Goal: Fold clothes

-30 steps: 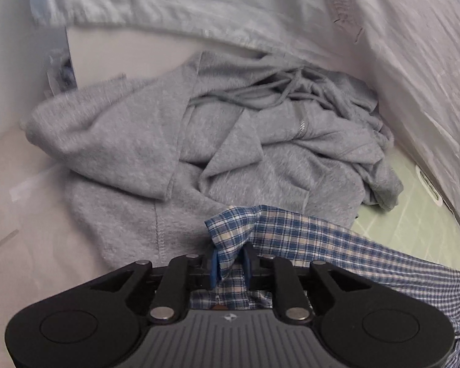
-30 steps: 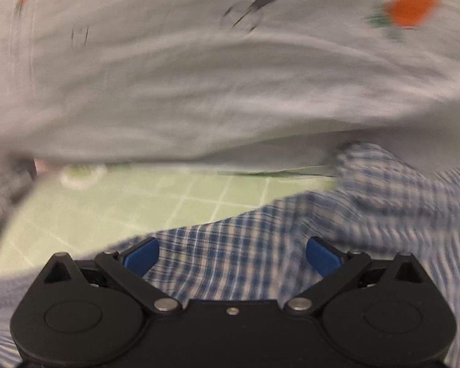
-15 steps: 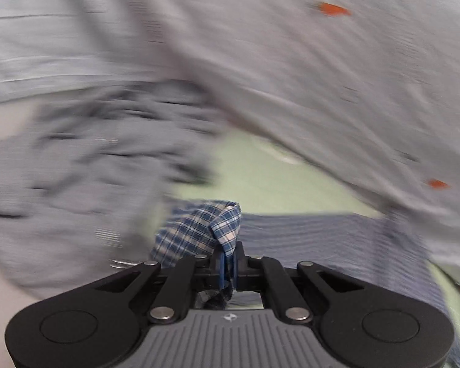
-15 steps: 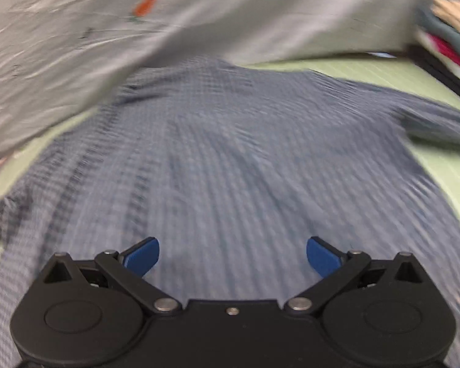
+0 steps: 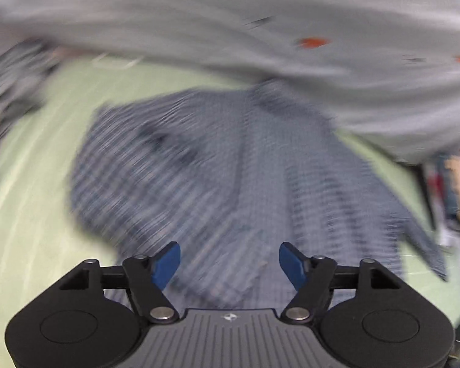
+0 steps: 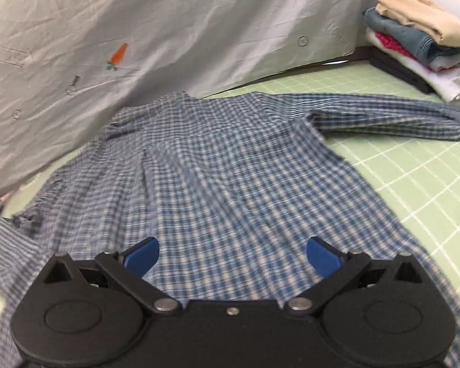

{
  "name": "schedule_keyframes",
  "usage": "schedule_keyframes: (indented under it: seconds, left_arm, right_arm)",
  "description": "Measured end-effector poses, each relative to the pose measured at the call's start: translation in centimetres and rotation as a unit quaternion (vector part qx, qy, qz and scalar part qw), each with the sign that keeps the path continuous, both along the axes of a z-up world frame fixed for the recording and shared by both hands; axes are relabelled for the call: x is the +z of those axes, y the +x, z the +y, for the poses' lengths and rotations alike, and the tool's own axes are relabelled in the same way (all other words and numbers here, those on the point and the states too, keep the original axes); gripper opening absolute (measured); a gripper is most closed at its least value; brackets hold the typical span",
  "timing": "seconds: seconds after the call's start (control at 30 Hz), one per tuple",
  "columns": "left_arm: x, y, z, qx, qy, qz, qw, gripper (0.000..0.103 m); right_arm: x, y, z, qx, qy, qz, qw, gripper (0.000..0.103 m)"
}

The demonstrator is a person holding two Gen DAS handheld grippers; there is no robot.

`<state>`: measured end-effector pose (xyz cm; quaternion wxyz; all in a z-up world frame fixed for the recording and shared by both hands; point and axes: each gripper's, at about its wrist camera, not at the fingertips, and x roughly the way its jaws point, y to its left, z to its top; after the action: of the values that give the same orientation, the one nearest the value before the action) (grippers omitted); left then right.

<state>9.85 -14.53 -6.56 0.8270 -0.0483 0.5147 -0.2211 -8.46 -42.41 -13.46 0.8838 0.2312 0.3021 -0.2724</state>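
Plaid shirt (image 6: 230, 165) lies spread on the green grid mat (image 6: 420, 178) just beyond both grippers; the right gripper (image 6: 231, 256) has its fingers apart and empty over the near hem, while the left gripper (image 5: 229, 263) fingers are opening with nothing between them. Further off, one sleeve (image 6: 383, 116) trails right toward the folded stack (image 6: 414, 36), with the grey sheet (image 6: 138, 30) behind. Risk, as judged: the body is rumpled at its left side, so any fold made now would set creases in.

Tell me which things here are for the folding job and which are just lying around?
For the job:
- checked shirt, spread out on the green mat
- left gripper, jaws opening, nothing between them
- right gripper, open

Just lying about:
- pile of folded clothes
- grey carrot-print sheet
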Motion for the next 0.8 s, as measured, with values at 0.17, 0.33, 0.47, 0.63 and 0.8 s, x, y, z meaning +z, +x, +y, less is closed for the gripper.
schedule_keyframes:
  seconds: [0.17,0.33,0.47,0.63,0.8]
  left_arm:
    - [-3.1,-0.6,3.6,0.080,0.052,0.065,0.9933,0.074]
    - [-4.5,-2.0,6.8,0.125,0.057,0.088,0.9867,0.078]
    - [-5.2,-2.8,9.0,0.147,0.056,0.102,0.9823,0.079]
    - [-5.5,-3.7,10.6,0.150,0.045,0.105,0.9821,0.085]
    - [-5.5,-3.8,10.4,0.131,0.041,0.099,0.9856,0.092]
  right_arm:
    - [0.4,1.3,0.5,0.049,0.091,-0.047,0.994,0.103]
    - [-1.2,3.9,1.0,0.075,0.298,-0.099,0.947,0.103]
    - [-3.9,5.8,2.6,0.077,0.438,-0.114,0.888,0.079]
    - [-5.9,7.7,4.9,0.087,0.467,-0.082,0.876,0.044]
    - [-6.4,9.3,6.6,0.094,0.460,-0.067,0.880,0.026]
